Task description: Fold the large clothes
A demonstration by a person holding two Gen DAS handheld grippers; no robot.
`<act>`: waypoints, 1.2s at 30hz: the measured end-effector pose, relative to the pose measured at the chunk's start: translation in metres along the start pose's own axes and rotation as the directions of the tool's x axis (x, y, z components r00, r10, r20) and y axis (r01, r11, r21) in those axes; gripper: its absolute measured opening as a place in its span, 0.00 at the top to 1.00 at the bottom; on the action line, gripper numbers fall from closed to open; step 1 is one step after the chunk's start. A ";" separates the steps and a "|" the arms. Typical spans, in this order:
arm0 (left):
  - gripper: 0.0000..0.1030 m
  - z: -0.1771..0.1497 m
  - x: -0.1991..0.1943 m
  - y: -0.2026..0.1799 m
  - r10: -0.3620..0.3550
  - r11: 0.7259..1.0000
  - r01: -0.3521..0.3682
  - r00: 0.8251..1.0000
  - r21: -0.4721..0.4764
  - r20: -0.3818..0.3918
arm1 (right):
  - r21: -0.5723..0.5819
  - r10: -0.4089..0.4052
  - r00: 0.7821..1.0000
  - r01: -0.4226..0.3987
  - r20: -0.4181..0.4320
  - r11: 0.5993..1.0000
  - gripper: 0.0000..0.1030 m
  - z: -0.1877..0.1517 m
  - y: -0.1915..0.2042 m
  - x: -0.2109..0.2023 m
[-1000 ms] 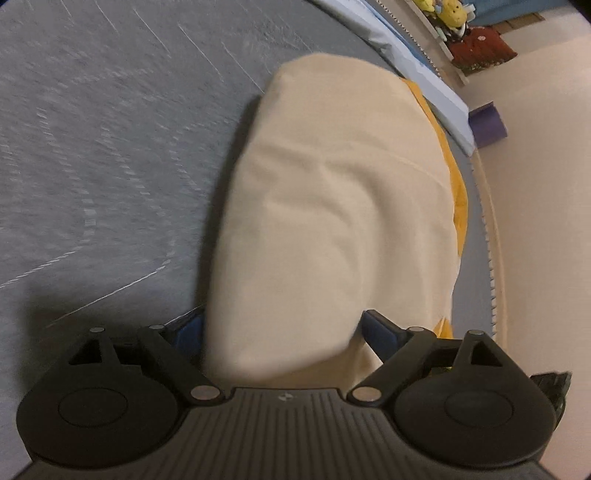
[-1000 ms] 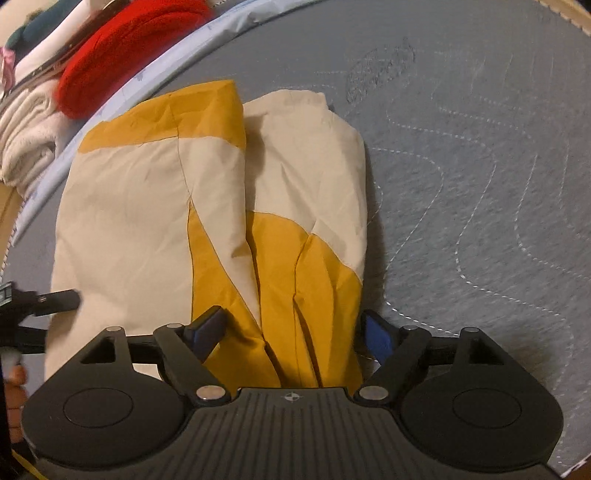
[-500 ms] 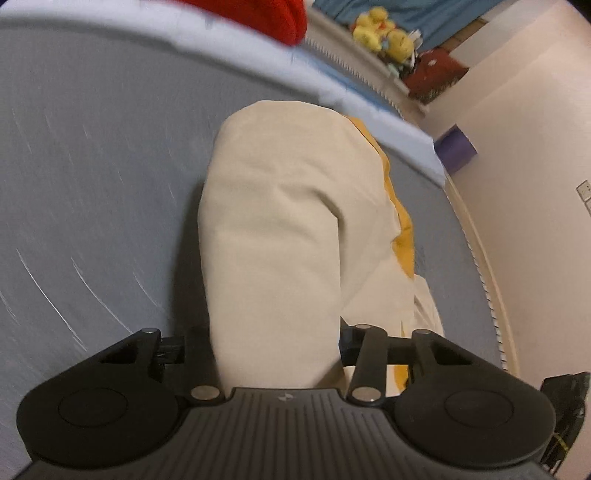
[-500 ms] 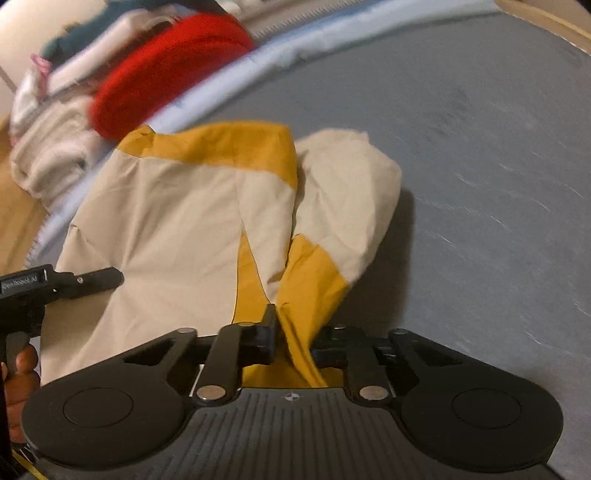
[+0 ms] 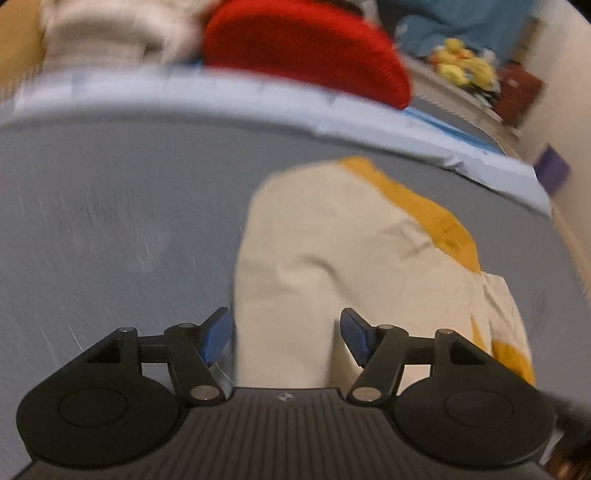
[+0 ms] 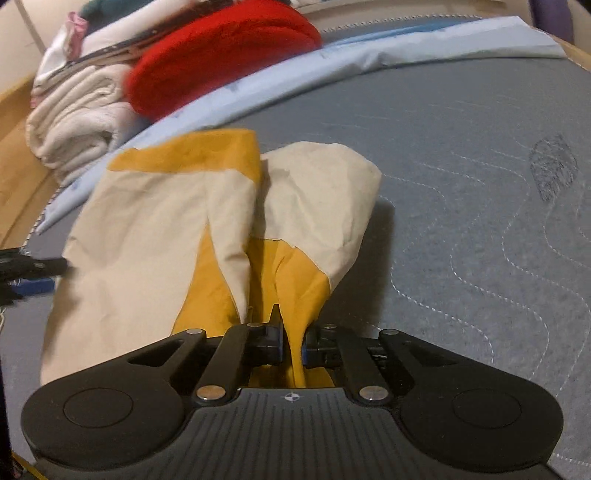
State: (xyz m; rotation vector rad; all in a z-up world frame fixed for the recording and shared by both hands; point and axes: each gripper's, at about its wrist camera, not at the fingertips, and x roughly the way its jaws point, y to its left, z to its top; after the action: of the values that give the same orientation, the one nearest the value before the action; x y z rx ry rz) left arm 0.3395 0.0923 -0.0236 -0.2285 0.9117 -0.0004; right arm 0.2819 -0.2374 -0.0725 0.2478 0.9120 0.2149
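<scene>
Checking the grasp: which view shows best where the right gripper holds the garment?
Right wrist: right gripper is shut on a yellow fold of the garment, sharp. Left wrist view is blurred, showing only cream cloth between open pads.

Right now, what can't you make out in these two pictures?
- Left view: the red bundle and pale towels behind are smeared by motion blur; the frame's top cuts them off.
- Left view: whether the left gripper touches the cream and yellow garment lying between its open jaws.
- Right view: how much cloth the right gripper pinches; its own body hides the hem.
- Right view: the left edge cuts off the other gripper.
</scene>
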 end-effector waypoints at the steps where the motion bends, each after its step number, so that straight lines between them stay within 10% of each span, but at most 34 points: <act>1: 0.26 -0.002 -0.005 -0.006 0.012 0.999 -0.013 1.000 0.033 0.019 | -0.008 -0.004 1.000 0.004 0.003 1.000 0.92 -0.001 0.002 0.000; 21: 0.26 -0.021 -0.017 -0.012 0.033 0.990 -0.036 0.999 0.140 0.020 | -0.024 -0.024 1.000 0.024 0.020 0.999 0.85 -0.008 0.002 -0.004; 28: 0.26 -0.029 -0.032 -0.016 -0.022 0.982 0.024 1.000 0.187 -0.017 | -0.158 0.035 0.982 -0.005 0.184 0.987 0.77 -0.009 0.024 -0.062; 31: 0.26 -0.042 -0.031 -0.019 -0.044 0.972 0.063 0.995 0.228 -0.087 | -0.288 0.097 0.993 -0.074 0.069 0.955 0.78 -0.027 0.039 -0.060; 36: 0.24 -0.069 -0.009 -0.023 0.025 0.955 0.045 0.973 0.292 -0.229 | -0.363 -0.119 0.988 0.076 -0.098 0.929 0.78 -0.050 0.027 -0.028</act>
State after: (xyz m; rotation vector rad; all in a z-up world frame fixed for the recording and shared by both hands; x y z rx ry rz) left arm 0.2822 0.0570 -0.0521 0.0479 1.1289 -0.1756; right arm 0.2230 -0.2136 -0.0729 -0.1509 0.9824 0.3016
